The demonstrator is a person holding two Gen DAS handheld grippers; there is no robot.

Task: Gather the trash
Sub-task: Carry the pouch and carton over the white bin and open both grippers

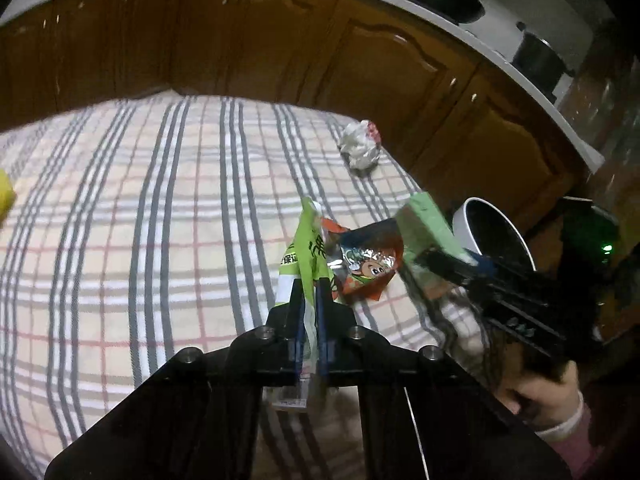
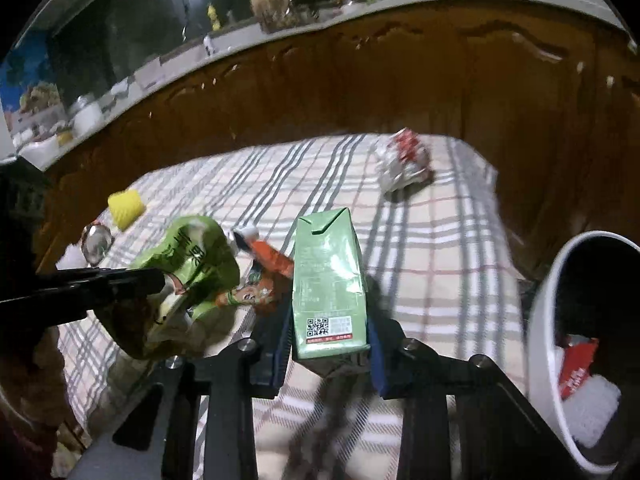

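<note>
Left wrist view: left tongs [image 1: 308, 286] pinch a green wrapper [image 1: 306, 248] at centre, hiding part of an orange packet [image 1: 366, 264]; crumpled foil [image 1: 360, 148] lies upper right on the bench [image 1: 120, 200]. Right wrist view: right tongs [image 2: 330, 332] clamp a green carton [image 2: 328, 276] at centre; a white bin [image 2: 548, 320], cut off, stands lower right.

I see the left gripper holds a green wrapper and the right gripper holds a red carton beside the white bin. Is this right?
Not quite: the carton in the right gripper is pale green, not red, as the right wrist view shows. The rest holds: the left gripper pinches the green wrapper, and the white bin is beside the carton.
</note>
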